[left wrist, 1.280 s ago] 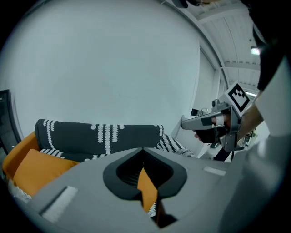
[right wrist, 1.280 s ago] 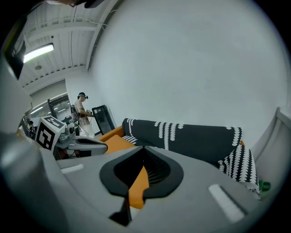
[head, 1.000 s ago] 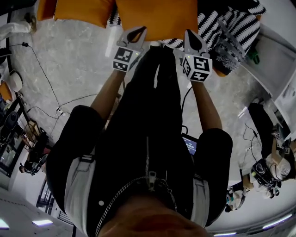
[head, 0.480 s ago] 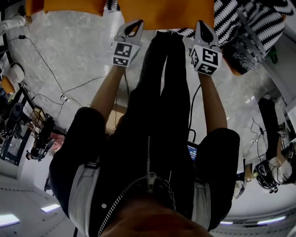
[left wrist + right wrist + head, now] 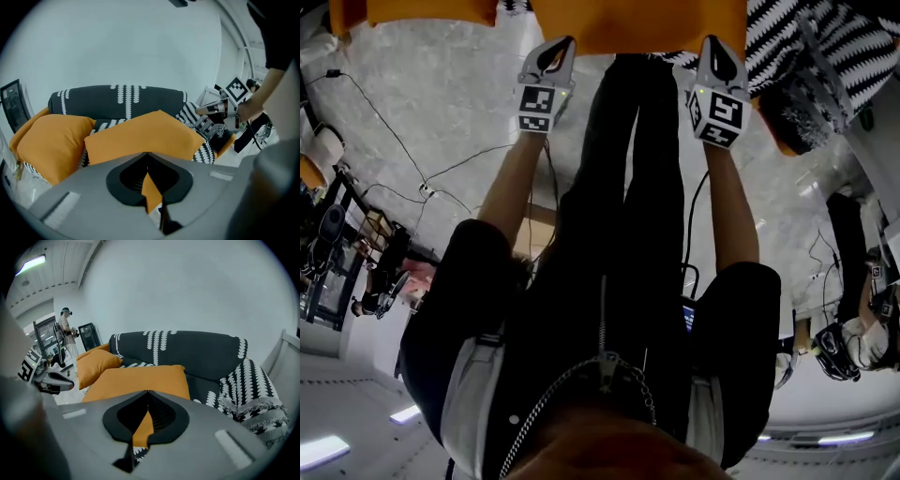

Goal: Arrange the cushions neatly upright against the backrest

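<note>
**Edges and room.** Large orange cushion (image 5: pixel 140 136) lies flat on the seat, its far corner towards the backrest (image 5: pixel 187 350) and its near edge facing the person. Second orange cushion (image 5: pixel 49 140) leans at the sofa's left end. Black-and-white cushion (image 5: pixel 248 385) sits slumped at the right end. Bare dark seat shows between the large cushion and the black-and-white one. Grey marbled floor (image 5: pixel 441 103) lies open to the person's left, crossed by cables (image 5: pixel 422 190).

**Grippers.** Left gripper (image 5: pixel 564 45) has its jaws closed tip to tip, with orange showing through the slit behind the tips. Right gripper (image 5: pixel 713 43) is clenched the same way. Both tips sit at the large cushion's near edge; whether they touch it cannot be told.

**Change from a second ago.** In the head view both grippers are higher in the picture and spread wider apart. The large cushion is now only a narrow band along the top edge.

**Markings.** Each gripper's cube carries black-and-white square markers. The sofa bears white fringe stripes. No lettering is legible.
</note>
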Demonstrator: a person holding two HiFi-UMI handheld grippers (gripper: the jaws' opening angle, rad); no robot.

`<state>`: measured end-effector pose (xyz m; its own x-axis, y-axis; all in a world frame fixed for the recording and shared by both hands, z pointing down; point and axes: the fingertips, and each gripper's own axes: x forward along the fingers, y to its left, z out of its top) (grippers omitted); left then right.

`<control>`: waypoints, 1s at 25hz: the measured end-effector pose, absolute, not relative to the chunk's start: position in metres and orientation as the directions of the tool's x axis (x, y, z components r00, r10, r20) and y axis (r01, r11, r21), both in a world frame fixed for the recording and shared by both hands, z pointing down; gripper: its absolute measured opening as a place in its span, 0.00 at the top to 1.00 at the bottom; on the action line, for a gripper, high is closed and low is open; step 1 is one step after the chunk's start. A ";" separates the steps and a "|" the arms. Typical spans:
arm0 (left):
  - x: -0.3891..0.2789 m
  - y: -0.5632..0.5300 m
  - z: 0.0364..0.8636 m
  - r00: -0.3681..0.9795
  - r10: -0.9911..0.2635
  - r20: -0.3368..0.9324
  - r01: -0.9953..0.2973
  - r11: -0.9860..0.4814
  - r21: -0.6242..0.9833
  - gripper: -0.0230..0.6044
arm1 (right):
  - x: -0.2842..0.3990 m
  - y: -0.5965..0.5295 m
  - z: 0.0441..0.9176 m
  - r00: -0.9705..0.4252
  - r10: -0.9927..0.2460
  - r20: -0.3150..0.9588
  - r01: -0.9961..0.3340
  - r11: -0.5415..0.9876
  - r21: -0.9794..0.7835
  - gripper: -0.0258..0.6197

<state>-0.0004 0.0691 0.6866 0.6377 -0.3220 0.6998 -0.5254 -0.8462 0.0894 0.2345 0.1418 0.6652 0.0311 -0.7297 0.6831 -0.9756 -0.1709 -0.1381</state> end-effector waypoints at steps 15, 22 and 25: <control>-0.052 0.079 0.752 0.537 -0.324 0.779 -0.574 -0.817 0.055 0.25 | 0.285 0.187 0.721 0.097 -0.676 0.730 -0.990 -0.140 0.001 0.54; -0.074 0.083 0.775 0.491 -0.305 0.816 -0.575 -0.817 0.041 0.19 | 0.287 0.192 0.738 0.100 -0.659 0.745 -0.992 -0.119 0.028 0.43; -0.082 0.089 0.792 0.469 -0.283 0.836 -0.568 -0.822 0.040 0.19 | 0.289 0.199 0.752 0.107 -0.638 0.763 -0.993 -0.099 0.056 0.43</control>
<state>-0.0825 0.0888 0.7918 0.4694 -0.2832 0.8363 -0.5677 -0.8223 0.0402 0.2892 0.1988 0.7517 0.1068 -0.6378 0.7627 -0.9935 -0.0991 0.0563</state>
